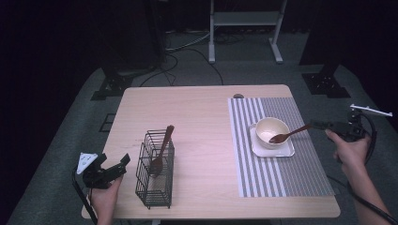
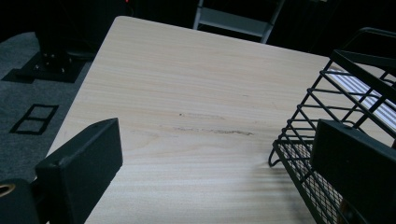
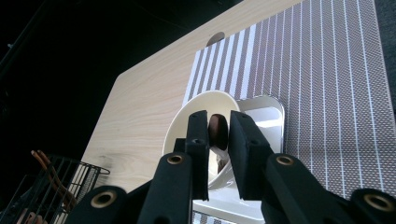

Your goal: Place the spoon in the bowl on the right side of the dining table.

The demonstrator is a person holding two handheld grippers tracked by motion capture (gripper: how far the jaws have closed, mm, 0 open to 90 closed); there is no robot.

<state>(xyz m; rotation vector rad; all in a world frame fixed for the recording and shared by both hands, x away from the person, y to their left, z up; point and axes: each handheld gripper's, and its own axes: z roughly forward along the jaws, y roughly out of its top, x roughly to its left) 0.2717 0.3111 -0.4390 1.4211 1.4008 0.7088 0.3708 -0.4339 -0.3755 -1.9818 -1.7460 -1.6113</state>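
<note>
Right tool (image 1: 315, 125), at right of the high view, stands slightly released around the spoon (image 1: 287, 135) handle; spoon bowl rests in bowl (image 1: 271, 130). Left tool (image 1: 115, 166), lower left, is released, grasping nothing.

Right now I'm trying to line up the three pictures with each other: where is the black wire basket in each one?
High view: the basket stands at lower left of centre, near the table's front edge.
Left gripper view: it is at the right edge.
Right gripper view: it is in the bottom left corner.
Shared landmark: the striped mat, to the right of the basket in the high view.
</note>
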